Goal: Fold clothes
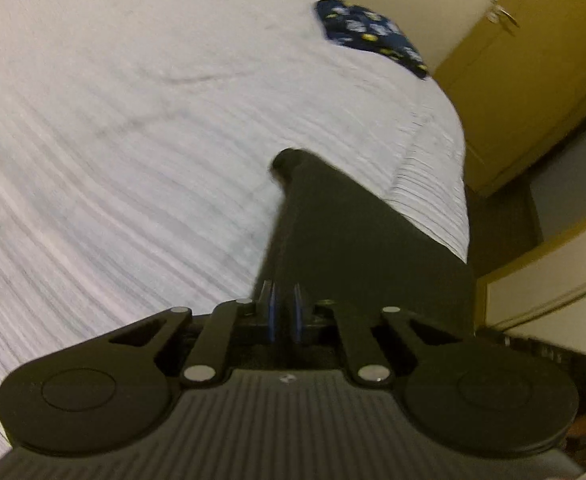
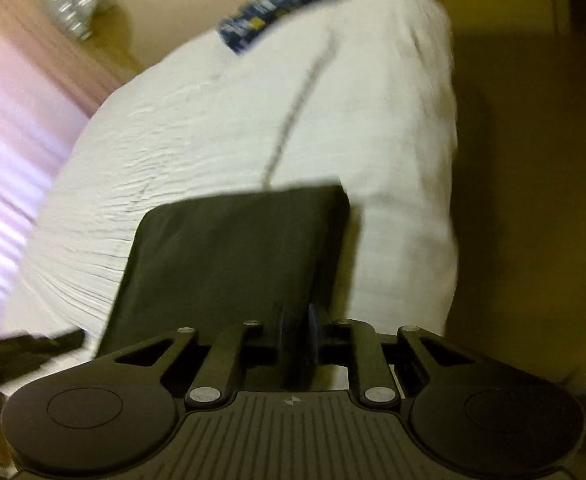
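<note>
Both views blurred. We see a dark garment (image 1: 333, 232) lying over the near right corner of the bed (image 1: 133, 140), which carries a white ribbed cover. In the left wrist view the left claw (image 1: 285, 304) is pressed together on the garment's near edge, the cloth running up from the blue pads to a rounded far tip. In the right wrist view the right claw (image 2: 299, 332) pinches the same dark garment (image 2: 233, 256) at its near edge; its far edge lies straight across the cover, with a squared corner at the right.

Edges: the bed's right edge drops off just beside the garment in the left view. The bed cover is open and bare to the left and far side, with a few shallow creases.

Around: a folded navy patterned cloth (image 1: 369, 36) sits well apart at the far right edge of the bed. A yellow-brown cabinet (image 1: 533, 80) with a handle stands right of the bed. In the right view a shiny silver object (image 2: 71, 4) stands far left, by pink drapery (image 2: 17, 120).
</note>
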A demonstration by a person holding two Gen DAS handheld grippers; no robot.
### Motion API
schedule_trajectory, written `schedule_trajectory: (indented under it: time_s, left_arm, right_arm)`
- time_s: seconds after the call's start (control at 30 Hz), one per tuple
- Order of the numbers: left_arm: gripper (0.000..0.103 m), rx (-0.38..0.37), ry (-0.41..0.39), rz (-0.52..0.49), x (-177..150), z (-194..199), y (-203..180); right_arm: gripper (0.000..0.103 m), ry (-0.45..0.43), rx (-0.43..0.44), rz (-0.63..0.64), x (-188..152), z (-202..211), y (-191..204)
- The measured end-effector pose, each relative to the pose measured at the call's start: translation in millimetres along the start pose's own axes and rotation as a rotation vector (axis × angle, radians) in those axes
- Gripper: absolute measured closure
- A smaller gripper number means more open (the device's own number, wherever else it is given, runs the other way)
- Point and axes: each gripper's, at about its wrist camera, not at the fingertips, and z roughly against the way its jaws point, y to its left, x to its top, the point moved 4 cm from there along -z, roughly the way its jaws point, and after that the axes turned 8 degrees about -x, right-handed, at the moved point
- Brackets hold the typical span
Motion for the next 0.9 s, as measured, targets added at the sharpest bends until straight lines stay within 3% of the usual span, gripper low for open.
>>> schedule_trajectory:
  time_s: [0.17, 0.3, 0.43, 0.5, 0.63, 0.77, 0.9]
  left_arm:
    - [0.098, 0.066, 0.079, -0.116, -14, -34, -8]
    - [0.1, 0.106, 0.117, -0.127, -29, -53, 5]
    - [0.101, 0.115, 0.104, -0.107, -19, -42, -1]
    - [0.102, 0.122, 0.076, -0.122, -7, -35, -6]
    - [0.102, 0.125, 0.024, -0.153, 20, -32, -14]
    - [0.102, 0.117, 0.01, -0.191, 45, -63, -22]
    - [0.102, 0.092, 0.002, -0.228, 65, -100, -33]
  right_arm:
    - [0.086, -0.032, -0.049, 0.208, -14, -16, 40]
    - [0.087, 0.052, -0.113, 0.282, -53, -31, 49]
    - [0.086, 0.178, -0.052, 0.306, -82, -18, 52]
    - [0.086, 0.156, -0.027, 0.263, -74, -8, 45]
    - [0.086, 0.024, -0.065, 0.171, -28, -6, 23]
    - [0.086, -0.056, -0.148, 0.114, 11, -31, 5]
    - [0.086, -0.119, -0.203, 0.15, 36, -59, 0]
